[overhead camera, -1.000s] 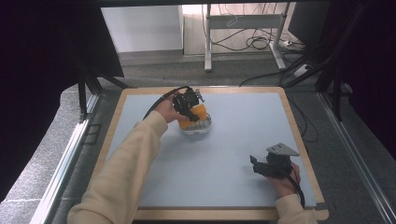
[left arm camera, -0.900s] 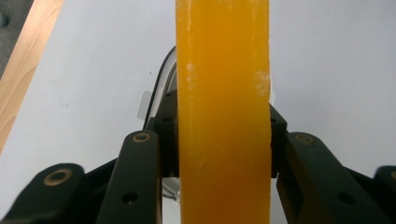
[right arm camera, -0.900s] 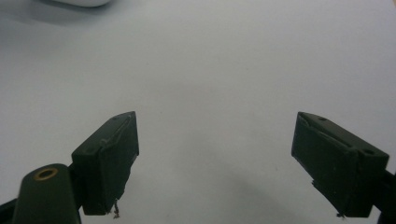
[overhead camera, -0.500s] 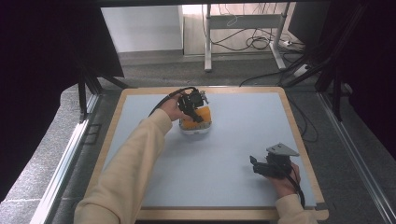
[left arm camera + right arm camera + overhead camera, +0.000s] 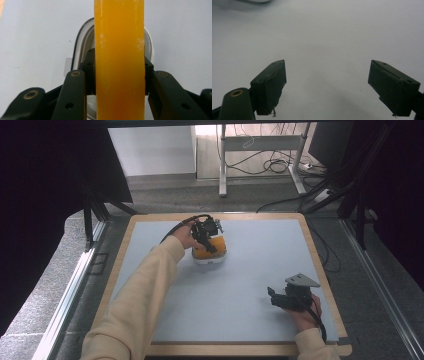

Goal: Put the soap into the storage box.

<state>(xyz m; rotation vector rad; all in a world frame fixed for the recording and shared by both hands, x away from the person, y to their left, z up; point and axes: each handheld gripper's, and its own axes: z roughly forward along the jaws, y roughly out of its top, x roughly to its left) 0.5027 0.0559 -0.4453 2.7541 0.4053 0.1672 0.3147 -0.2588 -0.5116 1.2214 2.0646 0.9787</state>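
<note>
Orange piece: a thick, smooth orange slab (image 5: 119,62), clamped in my left hand-held gripper (image 5: 206,236); in the high view it sits at the upper middle of the frame, right over a white dish.
White dish: its pale rim (image 5: 78,47) runs up the centre of the left gripper view behind the orange piece; whether the piece already touches it I cannot tell.
Left hand-held gripper: jaws closed on the two flat sides of the orange piece, one black pad (image 5: 88,67) on each side, tips pointing down at the dish.
Right hand-held gripper: (image 5: 280,300) lower right of the high view, low over the table (image 5: 260,250), jaws wide apart with nothing between them, well apart from the dish.
Step in hand (my reading): setting the orange piece into the dish.
Risk 1: the dish is light and nothing steadies it; a push off-centre from the piece could tip or slide it.
Risk 2: the piece looks slick; with only the pad faces gripping, it could swivel or slip through if I loosen too early.
Risk 3: my view of the dish floor is blocked by the piece itself, so I may let go while it hangs above the dish and it would drop and bounce out.
</note>
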